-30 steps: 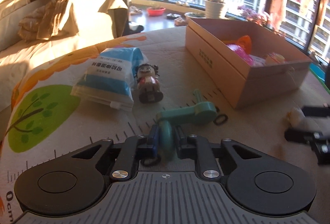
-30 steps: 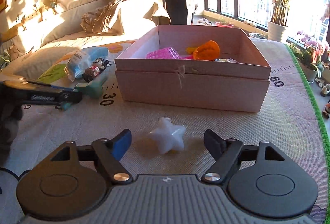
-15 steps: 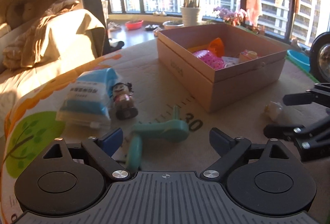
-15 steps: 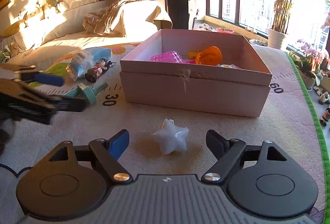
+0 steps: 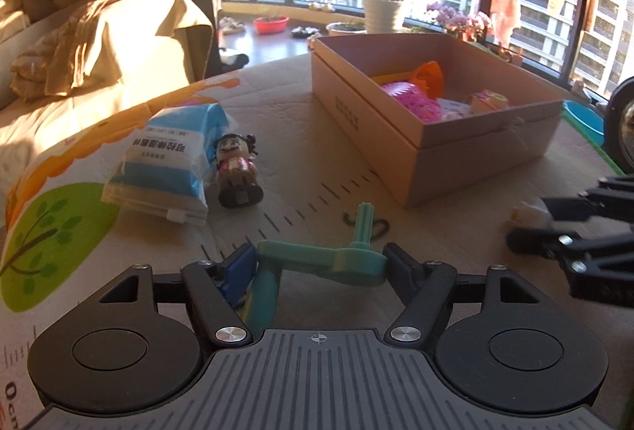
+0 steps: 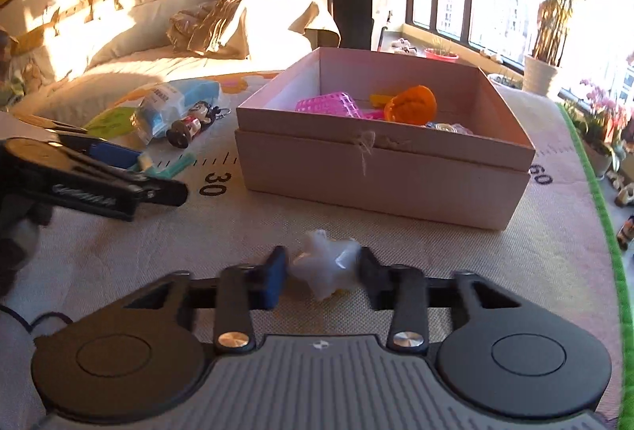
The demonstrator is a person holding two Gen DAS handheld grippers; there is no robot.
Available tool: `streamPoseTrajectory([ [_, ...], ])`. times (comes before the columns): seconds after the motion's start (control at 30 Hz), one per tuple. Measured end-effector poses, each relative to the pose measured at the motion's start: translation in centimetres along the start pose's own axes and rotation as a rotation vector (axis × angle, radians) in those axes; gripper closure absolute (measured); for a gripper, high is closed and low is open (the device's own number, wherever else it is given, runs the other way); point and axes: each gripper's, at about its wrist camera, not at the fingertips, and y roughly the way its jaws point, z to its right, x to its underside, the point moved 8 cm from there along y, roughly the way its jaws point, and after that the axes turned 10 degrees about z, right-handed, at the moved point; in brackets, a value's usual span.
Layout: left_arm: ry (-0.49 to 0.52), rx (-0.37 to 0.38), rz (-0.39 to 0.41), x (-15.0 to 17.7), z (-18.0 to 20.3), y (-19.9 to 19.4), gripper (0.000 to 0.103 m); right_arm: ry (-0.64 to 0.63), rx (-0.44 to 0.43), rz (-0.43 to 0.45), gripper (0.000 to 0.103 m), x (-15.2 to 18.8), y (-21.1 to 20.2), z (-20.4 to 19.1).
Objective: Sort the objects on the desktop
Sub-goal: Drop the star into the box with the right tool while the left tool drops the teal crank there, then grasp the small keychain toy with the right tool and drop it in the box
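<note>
My left gripper is shut on a teal plastic crank toy, its fingers pressing both ends. My right gripper is shut on a white star-shaped object on the mat. The open cardboard box stands ahead with a pink basket and an orange toy inside; it also shows in the right wrist view. A small doll figure and a blue-and-white packet lie left of the box. The right gripper shows at the right edge of the left wrist view.
A printed play mat with ruler marks covers the surface, with a green border at the right. A black hair tie lies past the crank. A sofa with blankets is behind, and potted plants by the window.
The left gripper let go of the crank handle, opened wide, then closed across the crank. The right gripper closed from wide open onto the white star.
</note>
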Motion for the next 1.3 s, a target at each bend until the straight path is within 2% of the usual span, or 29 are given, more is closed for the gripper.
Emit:
streamPoseTrajectory([
  [0.3,0.041,0.037,0.018,0.5,2.3,-4.6,0.028,-0.055,-0.074,0.001,0.066,-1.2,-4.0,-0.9],
  [0.5,0.083,0.11,0.119,-3.2,4.9,-6.8,0.028,-0.058,-0.086,0.124,0.066,-5.1,-8.8,0.3],
  [0.57,0.102,0.129,0.161,-5.2,5.8,-6.4,0.028,-0.052,-0.072,0.175,0.071,-6.8,-9.9,1.3],
  [0.67,0.122,0.133,0.194,-7.7,6.8,-4.1,0.028,-0.06,-0.019,0.224,0.072,-8.6,-10.3,3.1],
  [0.77,0.117,0.13,0.208,-10.1,7.4,-1.0,0.028,-0.057,0.014,0.236,0.08,-9.8,-9.3,4.9],
  [0.87,0.097,0.11,0.236,-12.7,7.7,2.1,0.028,-0.028,0.037,0.231,0.08,-10.5,-7.9,6.8],
  [0.97,0.051,0.09,0.255,-15.0,7.6,5.2,0.026,0.008,0.04,0.209,0.08,-10.3,-6.7,7.9],
  [1.03,0.021,0.099,0.241,-15.8,7.3,6.7,0.014,0.01,0.039,0.192,0.08,-9.5,-6.3,8.0],
  [1.07,0.008,0.095,0.238,-16.0,7.1,7.1,0.014,0.009,0.036,0.18,0.079,-8.9,-6.0,7.9],
  [1.1,-0.002,0.09,0.232,-15.8,6.7,7.0,0.014,0.004,0.034,0.164,0.078,-8.2,-5.9,7.8],
  [1.17,-0.018,0.081,0.219,-15.0,5.9,6.2,0.011,-0.005,0.038,0.127,0.065,-6.7,-5.4,7.8],
  [1.23,-0.029,0.052,0.207,-13.5,4.9,4.8,0.008,-0.008,0.038,0.088,0.058,-5.0,-4.8,7.9],
  [1.3,-0.03,0.034,0.191,-11.5,4.2,3.0,0.007,-0.007,0.039,0.045,0.057,-3.3,-4.0,7.8],
])
